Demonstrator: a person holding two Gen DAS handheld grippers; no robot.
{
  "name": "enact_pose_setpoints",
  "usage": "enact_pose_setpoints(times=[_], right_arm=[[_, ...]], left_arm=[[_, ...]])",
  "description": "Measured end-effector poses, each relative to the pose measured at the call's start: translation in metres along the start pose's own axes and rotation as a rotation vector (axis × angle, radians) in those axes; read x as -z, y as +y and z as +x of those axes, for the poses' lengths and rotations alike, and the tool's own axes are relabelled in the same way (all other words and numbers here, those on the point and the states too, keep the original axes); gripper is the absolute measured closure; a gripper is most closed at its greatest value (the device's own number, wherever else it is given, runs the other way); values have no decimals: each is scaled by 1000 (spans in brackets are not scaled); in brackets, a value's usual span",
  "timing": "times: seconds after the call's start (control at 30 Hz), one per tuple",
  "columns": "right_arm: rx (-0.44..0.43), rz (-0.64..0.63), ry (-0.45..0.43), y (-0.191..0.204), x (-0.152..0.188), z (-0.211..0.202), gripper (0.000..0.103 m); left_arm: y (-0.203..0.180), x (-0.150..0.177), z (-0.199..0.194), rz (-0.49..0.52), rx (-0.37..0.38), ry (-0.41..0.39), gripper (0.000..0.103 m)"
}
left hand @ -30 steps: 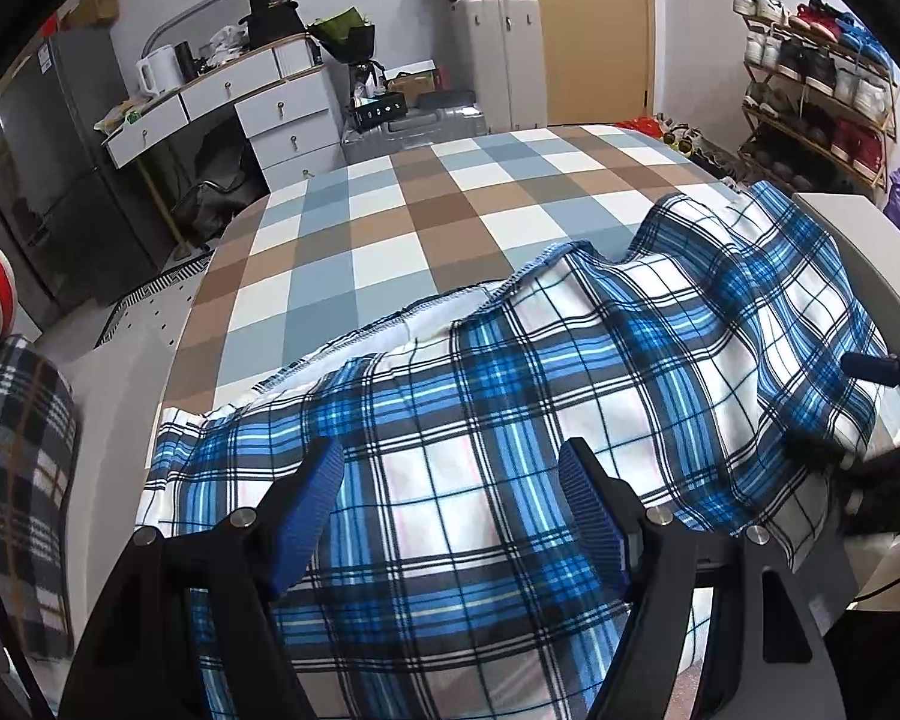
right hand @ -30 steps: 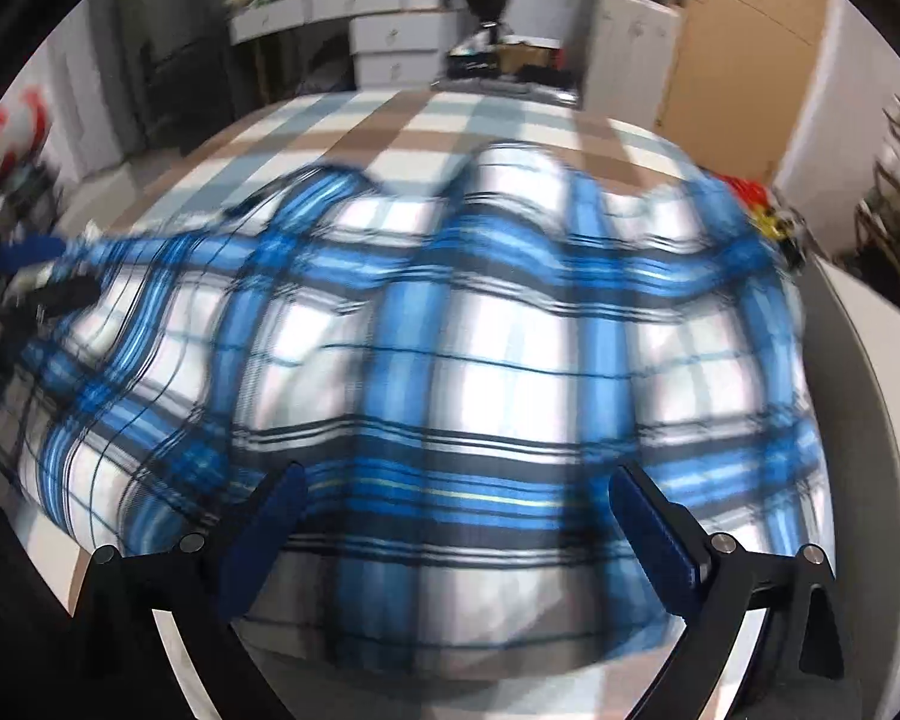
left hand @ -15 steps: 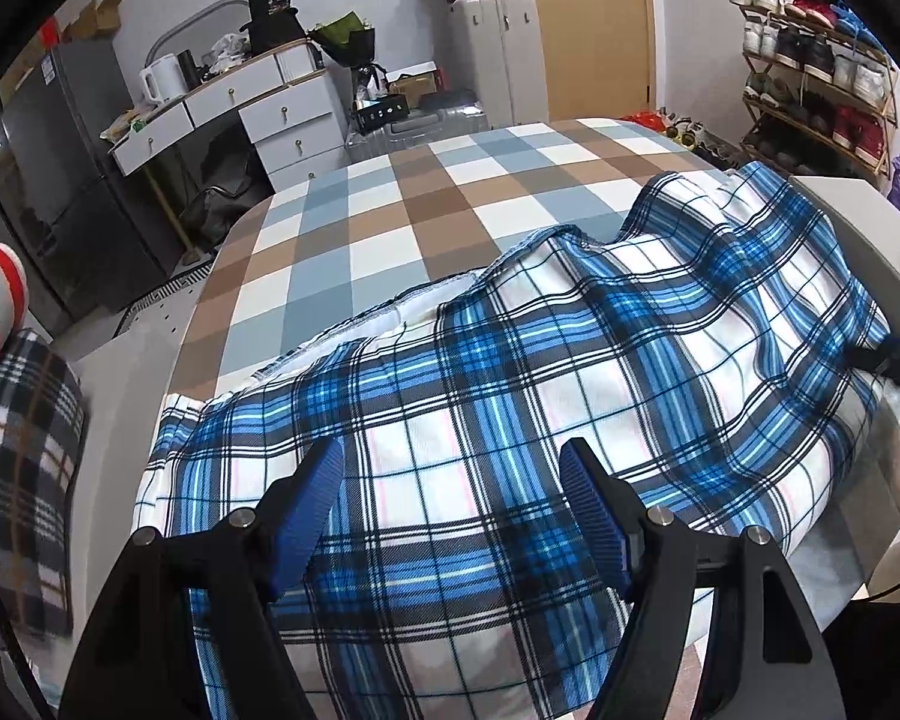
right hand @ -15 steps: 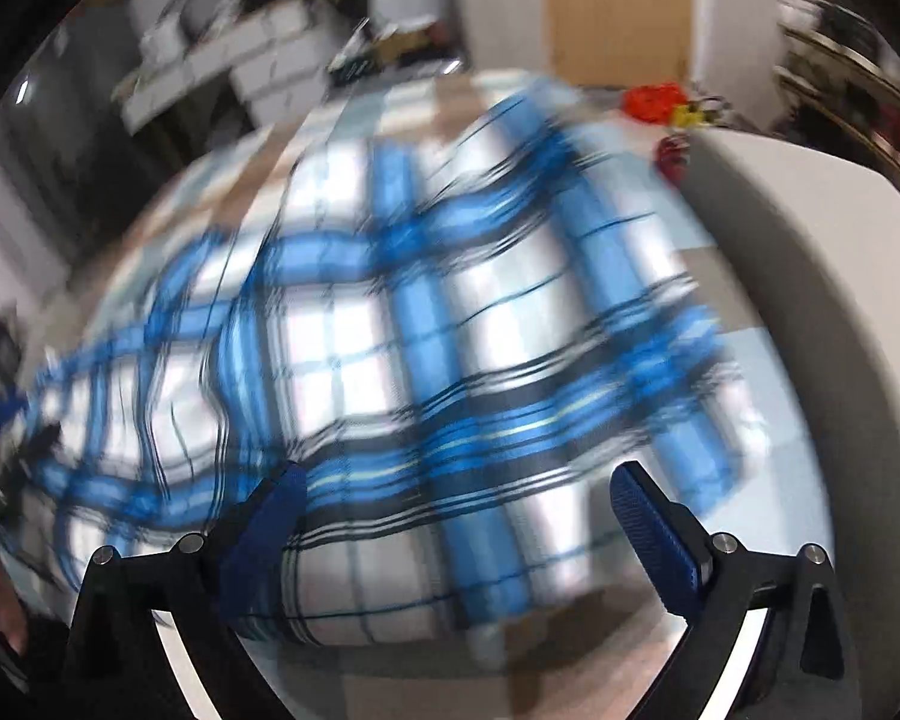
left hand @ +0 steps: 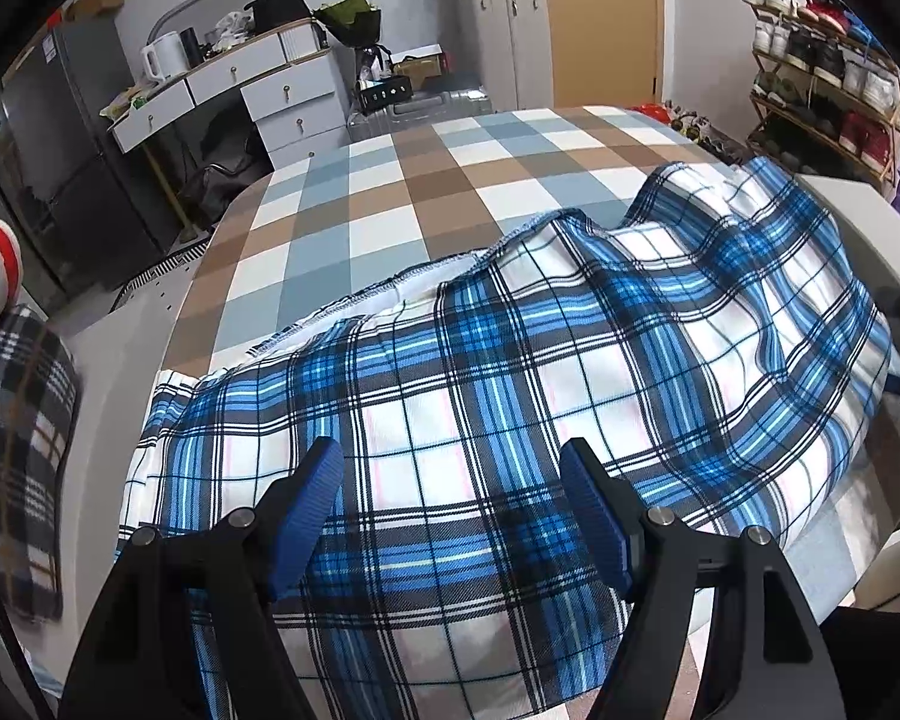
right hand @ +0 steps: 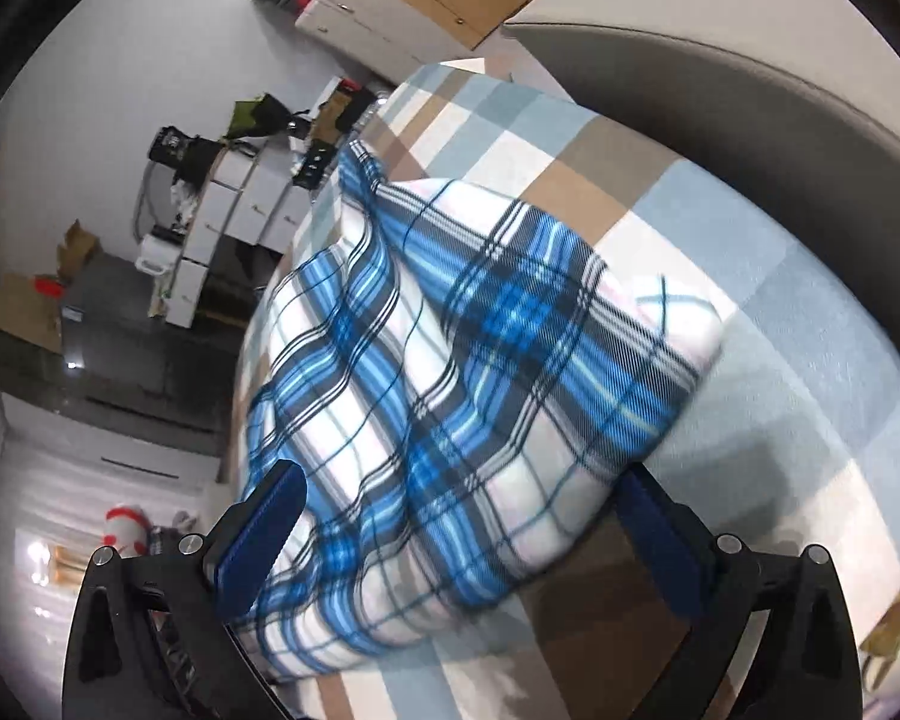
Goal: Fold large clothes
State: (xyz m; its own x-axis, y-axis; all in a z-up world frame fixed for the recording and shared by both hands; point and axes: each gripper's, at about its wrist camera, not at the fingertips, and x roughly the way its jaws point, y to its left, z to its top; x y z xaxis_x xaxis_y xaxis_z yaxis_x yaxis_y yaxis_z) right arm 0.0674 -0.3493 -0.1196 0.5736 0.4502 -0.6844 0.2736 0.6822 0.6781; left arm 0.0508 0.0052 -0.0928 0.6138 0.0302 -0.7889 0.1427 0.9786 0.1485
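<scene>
Two grippers, both with jaws spread and pinching nothing. Left gripper (left hand: 450, 492) hovers over the blue plaid garment (left hand: 510, 372), which lies rumpled across the near end of the checked bedspread (left hand: 390, 198); this view alone shows the garment's stitched white hem edge, a shoe rack (left hand: 828, 78) and a white drawer desk (left hand: 252, 90). Right gripper (right hand: 456, 534) view is tilted (and slightly blurred): it shows the plaid garment (right hand: 450, 372) bunched up, one folded corner on the bedspread (right hand: 780, 312), beside a grey curved panel (right hand: 720, 78).
</scene>
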Motion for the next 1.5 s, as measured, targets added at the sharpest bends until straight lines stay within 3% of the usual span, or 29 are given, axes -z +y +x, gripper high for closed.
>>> enact_pose_setpoints(times=[0.2, 0.27, 0.43, 0.47, 0.63, 0.73, 0.8, 0.9, 0.97, 1.0, 1.03, 1.07, 1.1, 1.13, 1.4, 1.5], right_arm=[[199, -102, -45, 28, -17, 28, 0], [175, -109, -74, 32, -16, 25, 0], [-80, -241, -154, 52, -2, -2, 0], [-82, -249, -152, 53, 0, -2, 0], [101, -199, -63, 34, 1, 19, 1], [117, -111, -44, 21, -4, 20, 1], [50, -34, -37, 19, -7, 19, 1], [108, -88, -41, 35, -7, 28, 1], [146, -143, -52, 45, -3, 34, 8], [163, -175, -62, 49, -2, 36, 21], [177, -196, -71, 51, -1, 36, 43], [184, -215, -83, 51, 0, 34, 55], [178, -221, -96, 49, 2, 31, 81], [178, -216, -104, 45, 3, 27, 95], [121, -227, -196, 39, 0, 3, 98], [97, -259, -241, 46, 7, -15, 98]], left_arm=[[-6, 2, 8, 29, -14, 31, 32], [-9, 3, 9, 46, -23, 35, 32], [-18, 7, 11, 94, -25, 48, 32], [-21, 7, 11, 102, -29, 48, 32], [-26, 7, 12, 119, -36, 53, 32], [-28, 8, 11, 129, -43, 51, 32], [-28, 9, 11, 131, -49, 49, 32], [-28, 8, 13, 125, -46, 52, 32], [-28, 8, 14, 126, -48, 52, 32], [-28, 8, 14, 128, -51, 54, 32], [-28, 7, 16, 128, -54, 54, 32], [-27, 7, 16, 126, -59, 57, 32], [-27, 7, 17, 123, -59, 60, 32], [-27, 7, 18, 123, -56, 62, 32], [-36, 8, 22, 163, -44, 63, 32], [-43, 4, 22, 154, 33, 78, 32]])
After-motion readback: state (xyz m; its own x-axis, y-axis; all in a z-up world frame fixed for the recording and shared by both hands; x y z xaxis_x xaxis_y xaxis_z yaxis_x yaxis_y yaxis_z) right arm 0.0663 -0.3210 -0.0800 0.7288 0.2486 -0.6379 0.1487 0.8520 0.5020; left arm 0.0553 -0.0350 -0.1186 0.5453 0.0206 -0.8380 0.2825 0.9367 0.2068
